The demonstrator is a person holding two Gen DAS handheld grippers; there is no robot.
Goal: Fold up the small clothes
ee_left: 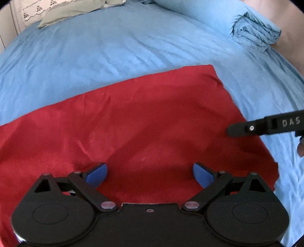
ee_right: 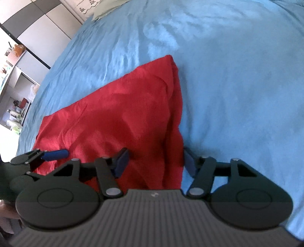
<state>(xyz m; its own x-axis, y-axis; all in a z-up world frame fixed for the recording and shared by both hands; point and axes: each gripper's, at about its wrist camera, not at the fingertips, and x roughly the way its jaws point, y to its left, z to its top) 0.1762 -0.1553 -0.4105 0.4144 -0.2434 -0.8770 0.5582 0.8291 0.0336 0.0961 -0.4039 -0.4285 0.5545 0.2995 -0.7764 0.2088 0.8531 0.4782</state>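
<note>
A red garment lies flat on the blue bed sheet. My left gripper is open and hovers over the garment's near edge, with nothing between its blue pads. The right gripper's tip enters from the right, at the garment's right edge. In the right wrist view the red garment lies ahead. My right gripper is open and straddles the garment's right edge, one pad over the cloth and one over the sheet. The left gripper shows at the left, over the garment.
A blue pillow with a bunched end lies at the far right of the bed. A pale green cloth lies at the far left. Shelves and cabinets stand beyond the bed's left side.
</note>
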